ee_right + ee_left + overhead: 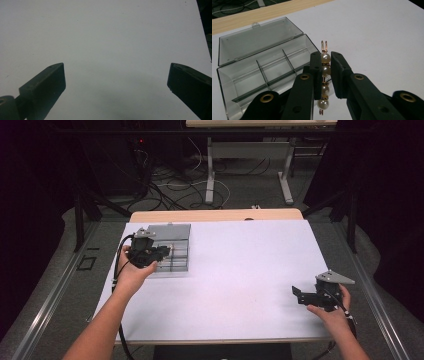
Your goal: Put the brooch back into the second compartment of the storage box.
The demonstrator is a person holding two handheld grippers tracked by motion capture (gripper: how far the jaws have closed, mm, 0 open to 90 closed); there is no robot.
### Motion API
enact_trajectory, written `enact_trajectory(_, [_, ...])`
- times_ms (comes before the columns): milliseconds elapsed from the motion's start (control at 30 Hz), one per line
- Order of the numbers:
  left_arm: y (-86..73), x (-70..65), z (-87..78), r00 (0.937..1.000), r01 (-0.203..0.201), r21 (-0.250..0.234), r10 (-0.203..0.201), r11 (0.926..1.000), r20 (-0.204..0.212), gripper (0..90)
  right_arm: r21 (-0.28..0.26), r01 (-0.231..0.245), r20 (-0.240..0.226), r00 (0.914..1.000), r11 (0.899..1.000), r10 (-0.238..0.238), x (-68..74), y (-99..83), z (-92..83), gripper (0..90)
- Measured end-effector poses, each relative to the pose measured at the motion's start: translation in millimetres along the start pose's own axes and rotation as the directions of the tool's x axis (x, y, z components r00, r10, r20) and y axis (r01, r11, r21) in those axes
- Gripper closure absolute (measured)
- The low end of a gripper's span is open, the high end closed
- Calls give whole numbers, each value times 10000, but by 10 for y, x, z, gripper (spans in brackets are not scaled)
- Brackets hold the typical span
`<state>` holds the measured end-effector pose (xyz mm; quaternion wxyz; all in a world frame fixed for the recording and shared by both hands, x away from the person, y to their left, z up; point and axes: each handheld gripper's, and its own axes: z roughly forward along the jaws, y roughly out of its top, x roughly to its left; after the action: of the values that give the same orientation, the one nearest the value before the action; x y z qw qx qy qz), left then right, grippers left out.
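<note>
While my left gripper (326,75) pinches the pearl hairpin (324,79) upright between its pads, just above the open clear compartment box (249,72), I judge the pin is mid-carry, perhaps lifted out; next comes a steady move without twisting. My right gripper (116,82) rests low near the white table's (240,270) right edge, jaws wide and empty.
</note>
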<state>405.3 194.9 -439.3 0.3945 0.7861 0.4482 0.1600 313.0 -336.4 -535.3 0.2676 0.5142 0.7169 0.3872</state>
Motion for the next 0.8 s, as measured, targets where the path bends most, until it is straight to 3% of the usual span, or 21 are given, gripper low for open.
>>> enact_trajectory(567, [84, 108, 124, 9992, 65, -19, -66, 10000, -399, 804, -13, -37, 15, 10000, 10000, 37, 3, -2, 6, 12])
enact_trajectory(800, [105, 163, 185, 9976, -94, -31, 91, 10000, -681, 804, 56, -81, -61, 9999, 10000, 82, -3, -3, 7, 12])
